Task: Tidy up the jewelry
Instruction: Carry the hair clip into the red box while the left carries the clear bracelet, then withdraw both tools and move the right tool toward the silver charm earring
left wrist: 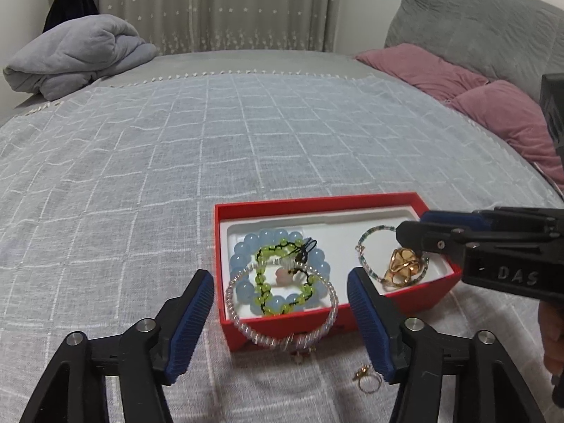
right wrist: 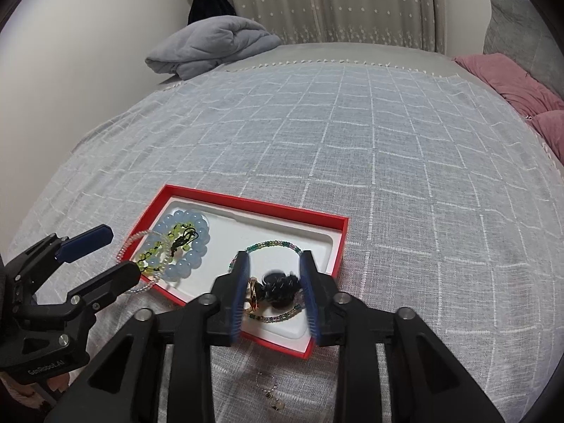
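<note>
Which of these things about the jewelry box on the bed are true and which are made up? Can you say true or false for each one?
1. The red cardboard box has a white insert. True.
2. The pale blue round-bead bracelet lies on the bedspread outside the box. False: it lies inside the box, at its left end in the left wrist view.
3. A small gold ring lies on the grey checked bedspread, outside the box. True.
4. The clear coiled bracelet sits wholly inside the box. False: it hangs over the near red wall.
5. The left gripper is clamped shut. False: its jaws stand wide apart.
</note>
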Tool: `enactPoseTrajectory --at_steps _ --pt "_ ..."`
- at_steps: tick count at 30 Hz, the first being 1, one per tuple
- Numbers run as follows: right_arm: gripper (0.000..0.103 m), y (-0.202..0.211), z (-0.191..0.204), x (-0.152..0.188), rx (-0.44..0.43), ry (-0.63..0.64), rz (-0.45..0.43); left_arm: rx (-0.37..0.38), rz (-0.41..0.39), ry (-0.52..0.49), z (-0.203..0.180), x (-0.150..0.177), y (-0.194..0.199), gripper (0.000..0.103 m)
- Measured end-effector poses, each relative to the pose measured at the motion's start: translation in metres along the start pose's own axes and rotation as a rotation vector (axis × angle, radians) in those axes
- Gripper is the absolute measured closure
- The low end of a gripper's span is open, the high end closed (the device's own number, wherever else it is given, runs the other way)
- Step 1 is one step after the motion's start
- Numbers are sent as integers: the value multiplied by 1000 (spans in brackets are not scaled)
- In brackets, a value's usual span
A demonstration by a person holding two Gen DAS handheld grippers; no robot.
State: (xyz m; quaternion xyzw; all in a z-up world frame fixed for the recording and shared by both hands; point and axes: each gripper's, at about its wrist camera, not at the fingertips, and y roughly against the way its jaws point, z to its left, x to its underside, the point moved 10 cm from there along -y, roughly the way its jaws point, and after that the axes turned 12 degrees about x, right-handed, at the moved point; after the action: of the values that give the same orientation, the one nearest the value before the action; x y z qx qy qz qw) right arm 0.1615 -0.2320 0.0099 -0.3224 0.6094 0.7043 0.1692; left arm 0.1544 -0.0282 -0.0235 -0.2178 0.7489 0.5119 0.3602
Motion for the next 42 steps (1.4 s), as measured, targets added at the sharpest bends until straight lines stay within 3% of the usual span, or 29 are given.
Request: enactPoseTrajectory --at_steps 2,7,14,28,42 --pt "53 5 1 -1 -10 -5 -7 1 2 4 0 3 4 34" --pt "53 22 -1 0 -11 -7 -21 22 9 17 -4 8 13 32" --pt "45 39 -8 12 5 -27 1 25 29 1 -13 19 27 19" --pt "43 49 -9 61 66 22 77 -29 180 43 1 70 26 15" --pt "43 31 -16 103 140 117 175 -22 301 46 0 103 11 15"
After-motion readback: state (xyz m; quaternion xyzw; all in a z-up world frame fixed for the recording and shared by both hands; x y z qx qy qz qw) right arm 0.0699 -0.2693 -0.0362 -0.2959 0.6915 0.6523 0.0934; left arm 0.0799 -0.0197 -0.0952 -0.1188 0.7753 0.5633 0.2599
